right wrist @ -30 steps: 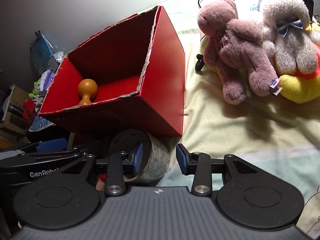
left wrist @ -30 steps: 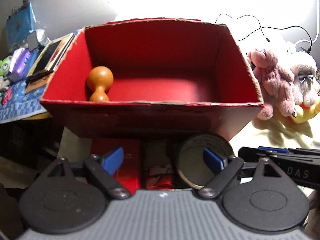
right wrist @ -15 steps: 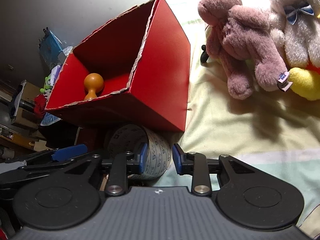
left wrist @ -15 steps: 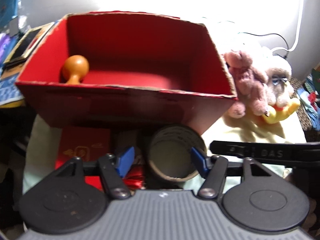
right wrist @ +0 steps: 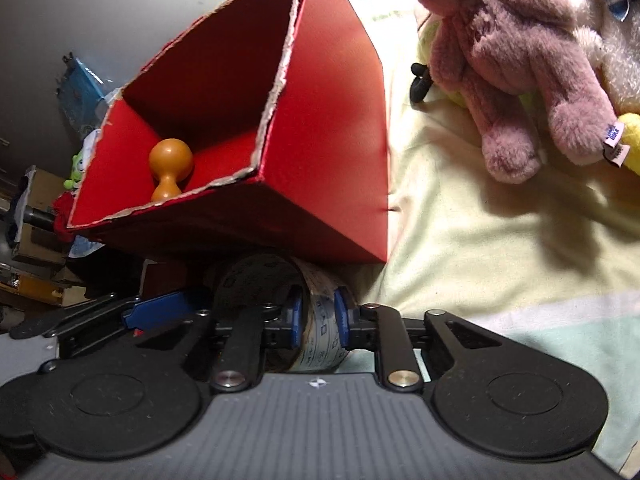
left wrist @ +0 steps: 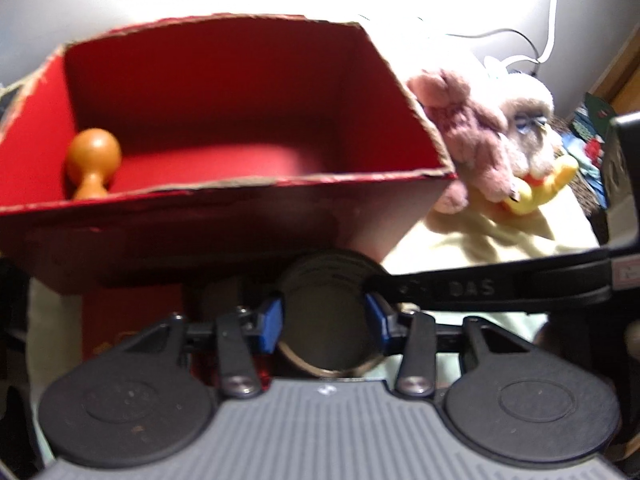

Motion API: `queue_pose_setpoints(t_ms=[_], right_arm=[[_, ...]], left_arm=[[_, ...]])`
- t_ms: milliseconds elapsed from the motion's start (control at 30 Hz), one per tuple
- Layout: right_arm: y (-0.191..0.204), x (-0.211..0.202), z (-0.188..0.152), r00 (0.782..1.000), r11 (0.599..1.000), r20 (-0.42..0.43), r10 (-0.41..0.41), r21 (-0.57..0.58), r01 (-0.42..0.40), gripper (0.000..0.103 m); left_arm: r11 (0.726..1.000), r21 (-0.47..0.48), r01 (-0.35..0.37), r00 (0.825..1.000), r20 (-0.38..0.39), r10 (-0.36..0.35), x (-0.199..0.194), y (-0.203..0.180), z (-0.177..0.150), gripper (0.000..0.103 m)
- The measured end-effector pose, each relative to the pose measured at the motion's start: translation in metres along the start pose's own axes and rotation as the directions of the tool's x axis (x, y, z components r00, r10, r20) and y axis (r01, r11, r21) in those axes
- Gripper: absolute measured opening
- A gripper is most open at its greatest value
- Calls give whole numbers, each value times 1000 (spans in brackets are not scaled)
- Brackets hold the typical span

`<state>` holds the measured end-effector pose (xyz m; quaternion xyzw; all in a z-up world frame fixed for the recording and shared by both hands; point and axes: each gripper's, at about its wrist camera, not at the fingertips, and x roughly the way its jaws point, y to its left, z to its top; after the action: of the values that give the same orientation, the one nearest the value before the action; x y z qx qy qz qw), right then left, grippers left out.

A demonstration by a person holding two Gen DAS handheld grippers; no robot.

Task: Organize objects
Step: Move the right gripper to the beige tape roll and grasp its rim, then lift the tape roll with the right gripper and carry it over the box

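both grippers have closed in on the tape roll (left wrist: pixel 328 320) lying on the bed just before the red box (left wrist: pixel 248 208): the left gripper (left wrist: pixel 325 323) fingers are closing across its width, the right gripper (right wrist: pixel 316 320) fingers closing on its wall. a lift looks next. beyond, the box holds only an orange wooden knob (left wrist: pixel 93 160), so there's room inside; plush toys (right wrist: pixel 516 64) sit clear at the far right.

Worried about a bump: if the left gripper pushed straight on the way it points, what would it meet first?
The tape roll: it already sits between the closing left gripper fingers. Past the roll, the near wall of the red box looks next, though depth is hard to judge.
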<state>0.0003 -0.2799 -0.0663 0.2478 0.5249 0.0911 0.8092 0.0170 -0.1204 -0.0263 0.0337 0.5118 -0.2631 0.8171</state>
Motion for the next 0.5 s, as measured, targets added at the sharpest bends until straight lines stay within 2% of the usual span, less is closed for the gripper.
queue_pose_setpoints(t_ms=[67,133,200,333,500], right_arm=[[0,-2,-1,1000,1000,6,-11,1,11,15],[0,-6,-4,1000,1000,13,-21,2,21,14],[-3,-13,-7,1000,1000,16,-22,13,21,13],[-13,-33,-14,999,998,34,-41,47,40,13],[-25,-68,-24,993,994,89,-76,86,69,13]], left_arm=[[1000,13,25,999,-34,-25,7,0,-1,28],[999,27,33,998,-57,-31,12,-1,-3,25],[998,32,52,996,-68,-49,13,-1,-5,12],[989,50,140,988,-70,-137,3,-8,-7,10],[968,164,191,981,-10,-192,-21,-33,-6,11]])
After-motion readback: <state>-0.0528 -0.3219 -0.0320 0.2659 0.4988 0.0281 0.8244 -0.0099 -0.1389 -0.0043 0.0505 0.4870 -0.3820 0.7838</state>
